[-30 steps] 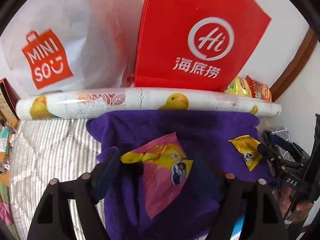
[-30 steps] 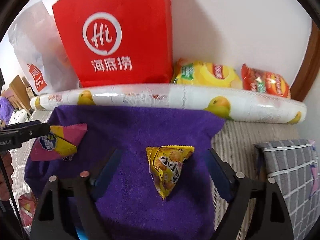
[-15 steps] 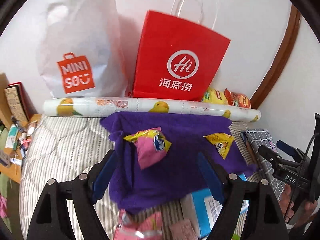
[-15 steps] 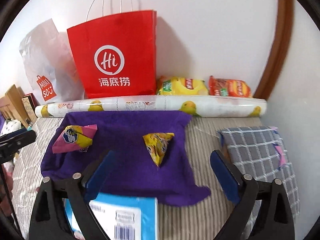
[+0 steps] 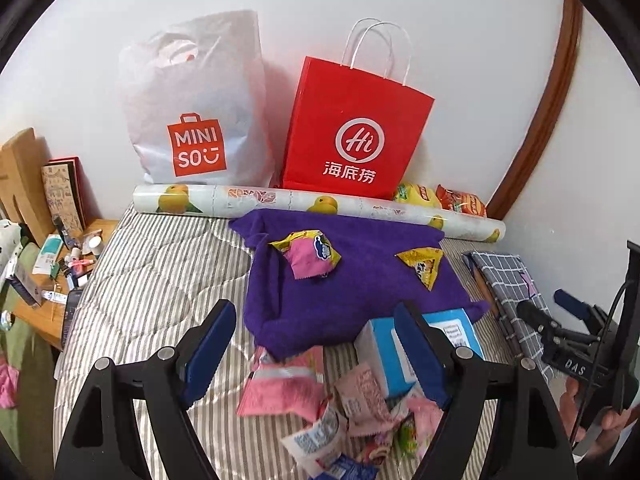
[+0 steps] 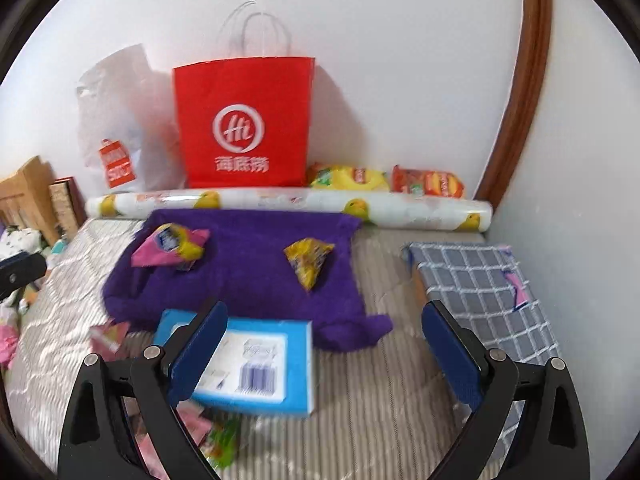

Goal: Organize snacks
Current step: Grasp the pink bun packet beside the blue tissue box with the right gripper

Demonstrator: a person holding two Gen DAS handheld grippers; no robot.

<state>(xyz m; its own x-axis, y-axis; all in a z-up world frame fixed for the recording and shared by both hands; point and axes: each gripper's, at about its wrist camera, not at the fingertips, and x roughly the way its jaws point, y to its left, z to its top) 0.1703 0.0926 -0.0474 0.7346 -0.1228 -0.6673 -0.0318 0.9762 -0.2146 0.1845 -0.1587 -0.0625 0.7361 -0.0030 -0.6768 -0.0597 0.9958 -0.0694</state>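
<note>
We are holding both grippers above the striped bedcover (image 5: 152,280), and both are empty. Our left gripper (image 5: 316,356) is standing with its jaws apart, nothing between the blue pads, which frame the loose heap below. Our right gripper (image 6: 324,356) is spread wide as well, gripping nothing; the blue box (image 6: 256,364) is lying on the cover beneath it, not between the pads.

We are judging the sorting as barely started. Two snacks are lying on the purple towel (image 5: 360,292), well apart from each other: the pink-and-yellow packet (image 5: 310,254) toward its left side and the yellow triangular packet (image 5: 422,264) toward its right. If the towel is serving as the sorting place, these two are counting as done.

Most of the work is waiting nearer to us. A pile of pink wrappers (image 5: 320,400) and other small packets is lying jumbled just off the towel's near edge, touching the blue box. The right wrist view is blurring here, so we are not telling how many pieces the pile holds. Behind the patterned roll (image 5: 280,202), two chip bags (image 6: 384,180) are resting against the wall beside the red paper bag (image 5: 352,132) and the white plastic bag (image 5: 196,104); whether those are part of the job we are not able to say.
</note>
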